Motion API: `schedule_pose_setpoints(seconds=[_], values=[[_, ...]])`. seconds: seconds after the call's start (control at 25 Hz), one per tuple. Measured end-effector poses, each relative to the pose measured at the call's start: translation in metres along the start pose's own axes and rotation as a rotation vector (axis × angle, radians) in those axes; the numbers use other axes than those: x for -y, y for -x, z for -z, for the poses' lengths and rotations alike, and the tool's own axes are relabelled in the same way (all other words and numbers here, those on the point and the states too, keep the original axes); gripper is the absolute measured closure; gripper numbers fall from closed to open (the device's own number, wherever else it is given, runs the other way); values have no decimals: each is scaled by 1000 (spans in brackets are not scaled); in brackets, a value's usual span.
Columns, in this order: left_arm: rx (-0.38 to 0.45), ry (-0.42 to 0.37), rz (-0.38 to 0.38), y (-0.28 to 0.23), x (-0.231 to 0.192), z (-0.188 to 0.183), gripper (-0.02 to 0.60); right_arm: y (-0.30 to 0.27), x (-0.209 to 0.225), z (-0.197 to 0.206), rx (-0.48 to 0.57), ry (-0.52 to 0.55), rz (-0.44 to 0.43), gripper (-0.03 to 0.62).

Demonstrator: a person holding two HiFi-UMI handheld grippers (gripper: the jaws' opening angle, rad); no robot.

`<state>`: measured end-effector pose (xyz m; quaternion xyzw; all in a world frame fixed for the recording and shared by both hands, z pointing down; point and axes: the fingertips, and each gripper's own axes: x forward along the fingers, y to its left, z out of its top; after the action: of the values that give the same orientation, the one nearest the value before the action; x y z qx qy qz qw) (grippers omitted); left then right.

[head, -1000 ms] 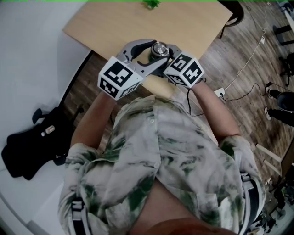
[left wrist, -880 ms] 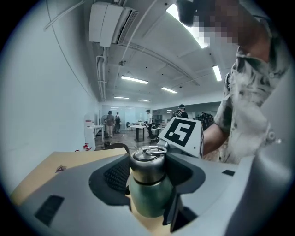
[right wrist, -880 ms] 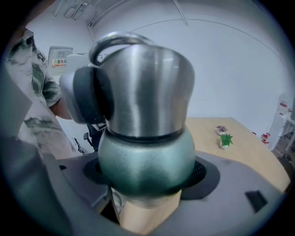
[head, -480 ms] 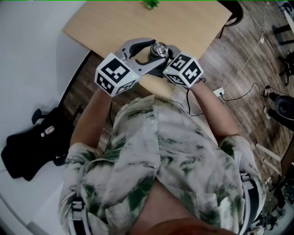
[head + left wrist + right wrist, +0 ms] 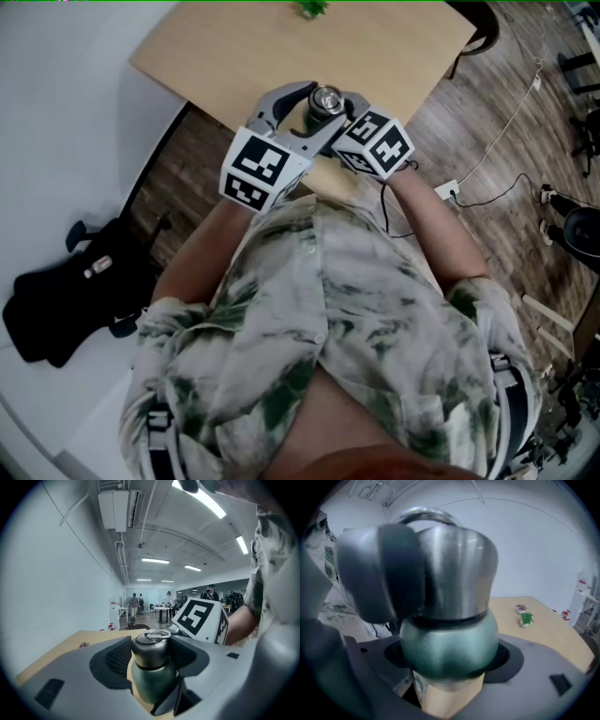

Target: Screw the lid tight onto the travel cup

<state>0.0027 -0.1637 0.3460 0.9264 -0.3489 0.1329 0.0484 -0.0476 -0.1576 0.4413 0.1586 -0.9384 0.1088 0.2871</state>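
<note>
Jaws of L gripper (image 5: 317, 112) pinch the steel lid (image 5: 151, 649) (it sits atop the cup). R gripper (image 5: 450, 656) jaws clamp the green travel cup (image 5: 449, 641) body, over the wooden table (image 5: 234, 47) near edge.

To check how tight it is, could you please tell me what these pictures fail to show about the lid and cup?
- Travel cup base: the left claw and right claw hide it in every view.
- Lid threads: inside the lid, so tightness cannot be judged.
- Green item: cut off by the head view's top edge, too small to identify in the right gripper view.
</note>
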Motion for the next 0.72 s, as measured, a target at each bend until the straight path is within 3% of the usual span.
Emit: schedule_pose_setpoints(seconds=[0.2, 0.56, 0.72], values=[[0, -21, 59, 2, 3, 0, 327, 2, -2, 0, 3, 15, -9, 189], [25, -71, 304, 9, 11, -2, 330, 7, -12, -3, 24, 61, -57, 189], [31, -73, 361, 10, 13, -1, 330, 7, -14, -1, 20, 64, -67, 189]])
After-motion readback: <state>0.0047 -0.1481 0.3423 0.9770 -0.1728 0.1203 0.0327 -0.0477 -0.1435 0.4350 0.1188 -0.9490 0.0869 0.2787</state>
